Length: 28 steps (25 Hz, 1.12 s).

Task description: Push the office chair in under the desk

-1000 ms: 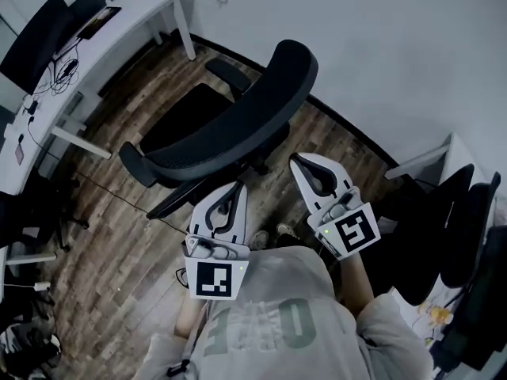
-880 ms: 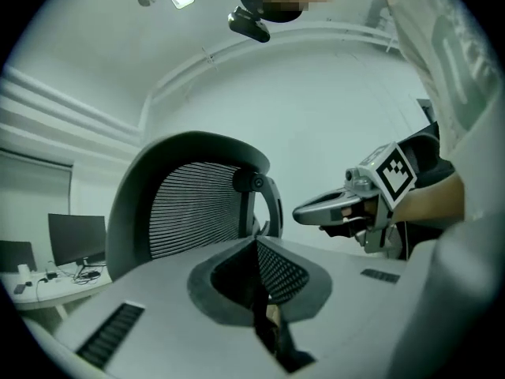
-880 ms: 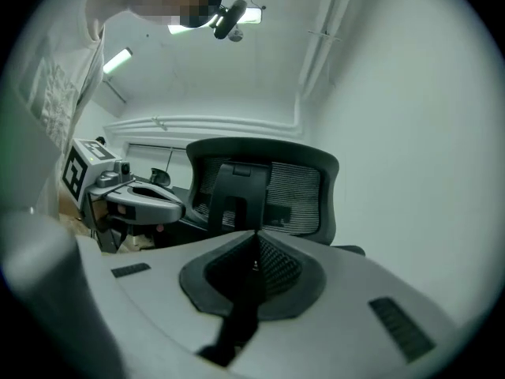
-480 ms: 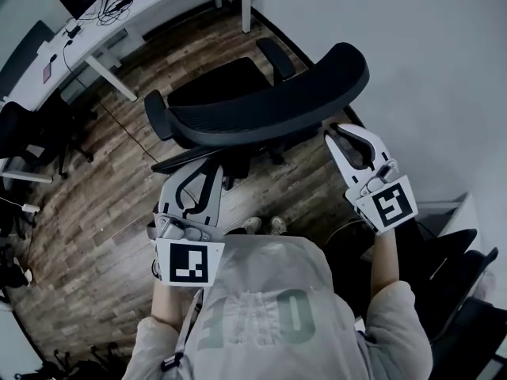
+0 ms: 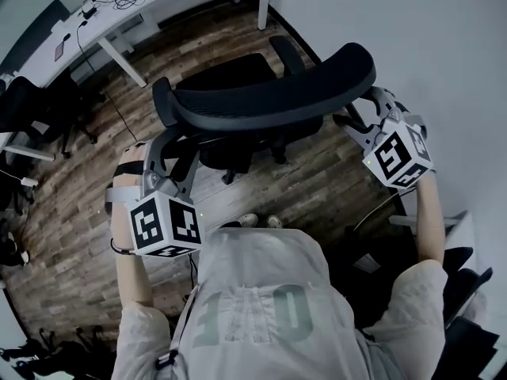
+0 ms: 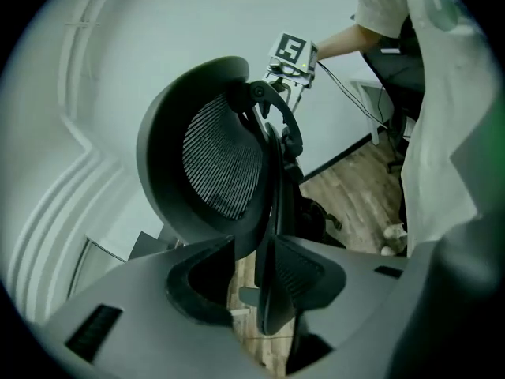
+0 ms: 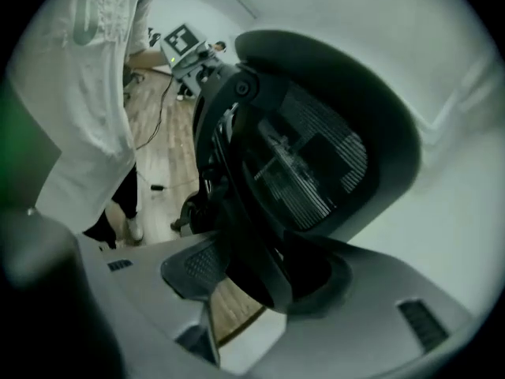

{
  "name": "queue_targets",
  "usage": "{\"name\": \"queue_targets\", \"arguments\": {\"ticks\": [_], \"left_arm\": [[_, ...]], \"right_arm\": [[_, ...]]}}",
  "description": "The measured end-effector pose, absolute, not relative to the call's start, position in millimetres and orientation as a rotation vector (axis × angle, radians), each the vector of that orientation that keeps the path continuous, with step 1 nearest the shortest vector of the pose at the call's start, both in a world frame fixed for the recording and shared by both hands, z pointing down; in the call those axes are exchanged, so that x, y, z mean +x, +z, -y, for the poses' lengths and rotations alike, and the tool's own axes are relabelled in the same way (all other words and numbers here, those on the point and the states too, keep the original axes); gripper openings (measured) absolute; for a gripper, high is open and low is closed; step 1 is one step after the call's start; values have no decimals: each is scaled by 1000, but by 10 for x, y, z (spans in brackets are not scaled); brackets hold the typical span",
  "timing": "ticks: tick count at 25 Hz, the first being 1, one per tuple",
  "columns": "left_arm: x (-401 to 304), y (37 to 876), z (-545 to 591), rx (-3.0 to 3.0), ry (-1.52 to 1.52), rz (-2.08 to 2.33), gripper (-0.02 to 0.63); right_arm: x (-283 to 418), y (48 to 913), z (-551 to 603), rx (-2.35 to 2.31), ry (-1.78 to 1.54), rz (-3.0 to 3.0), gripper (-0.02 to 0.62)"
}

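Showing the opening stage of the push: the office chair (image 5: 261, 105) stands on the wooden floor (image 5: 71, 212), well apart from the white table (image 5: 103, 24) at the upper left of the head view. Its seat faces the table and its mesh backrest (image 5: 273, 101) faces the person, with the wall (image 5: 428, 38) near its right end. The left gripper (image 5: 170, 153) is at the backrest's left end and the right gripper (image 5: 360, 115) at its right end. Both pairs of fingers have just been opening and now stand spread. In the left gripper view the backrest's edge rises between the fingers (image 6: 308, 275); in the right gripper view the rim lies likewise between the fingers (image 7: 193, 267). Neither pair is seen clamped on it. Judged from this, the hold on the backrest is being set up and nothing of the push itself is done. The whole travel across the floor to the table remains, ending with the seat under the tabletop.
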<state>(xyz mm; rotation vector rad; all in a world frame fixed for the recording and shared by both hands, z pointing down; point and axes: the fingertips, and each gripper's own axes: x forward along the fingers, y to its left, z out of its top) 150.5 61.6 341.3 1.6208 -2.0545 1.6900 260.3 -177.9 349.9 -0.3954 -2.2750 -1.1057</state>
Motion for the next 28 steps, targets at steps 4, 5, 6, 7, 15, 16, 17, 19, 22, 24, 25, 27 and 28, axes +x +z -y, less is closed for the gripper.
{"name": "queue_targets", "arguments": {"ticks": [4,5,6,7,15,16,17,19,22,24,25,27,28], "left_arm": [[1587,3413,-530,1604,1819,1961,166],[1602,3413,-508,1600,1837,1955,166],[1610,3414,-490,1592,1855,1951,166],[1612,3415,-477,1581,1872,1948,165],[1694,3481,-375,1562,1932,1862,155],[1696,3509,-351,1558,1946,1843,155],[1691,3541,-334,1549,1955,1817,155],[1678,3596,-321,1520,1955,1761,152],[1682,3668,-289,1461,1956,1697,123],[1687,3685,-271,1420,1982,1673,110],[1682,3682,-270,1402,1992,1668,110],[1664,3674,-276,1372,1999,1675,112],[1655,3671,-277,1357,2000,1686,112]], "right_arm": [[2536,3647,1801,-460,-1302,2067,215],[2510,3665,1803,-470,-1329,2040,215],[2488,3684,1810,-477,-1352,2016,215],[2474,3708,1819,-484,-1372,1992,215],[2406,3781,1760,-524,-1503,1902,132],[2393,3770,1744,-525,-1509,1897,132],[2384,3766,1726,-527,-1515,1891,132],[2372,3776,1705,-537,-1522,1882,130],[2375,3794,1731,-547,-1512,1880,130],[2380,3792,1746,-545,-1506,1880,130],[2375,3786,1745,-543,-1504,1881,129],[2358,3775,1731,-540,-1506,1887,129],[2351,3770,1728,-539,-1505,1892,129]]}}
